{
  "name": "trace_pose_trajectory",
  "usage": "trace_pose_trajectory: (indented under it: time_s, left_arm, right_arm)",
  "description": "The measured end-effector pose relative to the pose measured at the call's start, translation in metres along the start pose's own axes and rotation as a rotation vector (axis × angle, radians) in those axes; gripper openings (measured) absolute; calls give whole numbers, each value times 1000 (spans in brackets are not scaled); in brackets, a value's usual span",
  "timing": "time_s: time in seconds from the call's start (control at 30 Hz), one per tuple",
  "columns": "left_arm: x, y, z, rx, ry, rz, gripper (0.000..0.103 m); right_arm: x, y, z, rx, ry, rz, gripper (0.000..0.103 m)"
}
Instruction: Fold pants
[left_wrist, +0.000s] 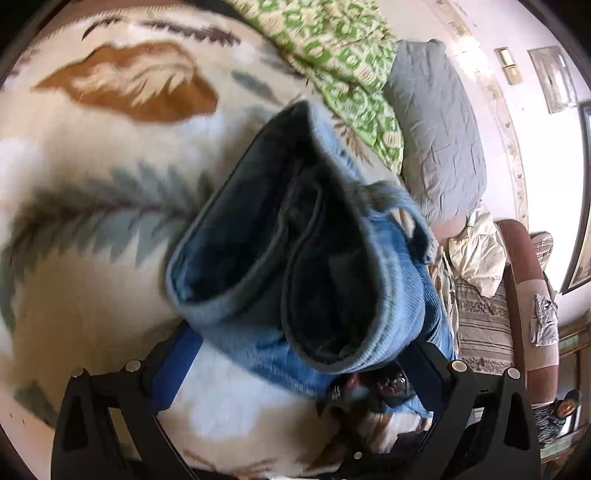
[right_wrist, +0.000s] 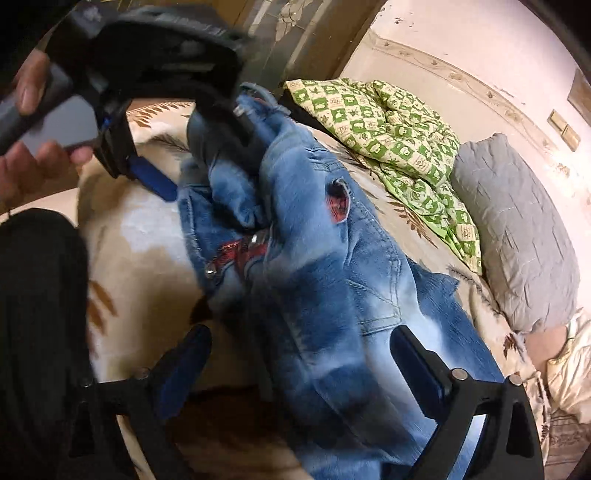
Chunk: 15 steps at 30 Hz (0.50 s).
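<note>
While both tongs gape wide, jeans (right_wrist: 314, 258) between right tongs (right_wrist: 303, 354), under left tongs (left_wrist: 295, 354).

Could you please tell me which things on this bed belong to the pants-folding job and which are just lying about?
Part of the job:
- blue jeans
- left claw, open
- right claw, open, astride the jeans

Just lying about:
- green patterned quilt
- grey pillow
- feather-print blanket underneath

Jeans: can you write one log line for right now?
jeans: bunched on feather blanket | left gripper: jaws open, astride hems | right gripper: jaws open, astride denim
</note>
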<state>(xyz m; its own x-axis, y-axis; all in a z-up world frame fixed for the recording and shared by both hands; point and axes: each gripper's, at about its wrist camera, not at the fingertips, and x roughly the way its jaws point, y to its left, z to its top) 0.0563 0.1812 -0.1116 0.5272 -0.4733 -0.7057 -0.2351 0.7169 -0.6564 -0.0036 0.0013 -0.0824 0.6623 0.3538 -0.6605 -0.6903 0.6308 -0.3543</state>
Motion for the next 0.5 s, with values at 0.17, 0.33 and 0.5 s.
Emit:
trace_pose_trajectory:
  time_s: [0.17,0.33,0.5]
  left_arm:
    - [3,-14,10,87,17,47,42]
    - [-16,-24,34,155,-38,13,34]
    - [-31,-23,58,171,-93,34,33]
  right_arm:
    - [12,-8,3,114,13,61,50]
    - [11,-12,7,161,-19,68,37]
    - [20,-10,27,186,-40,70,35]
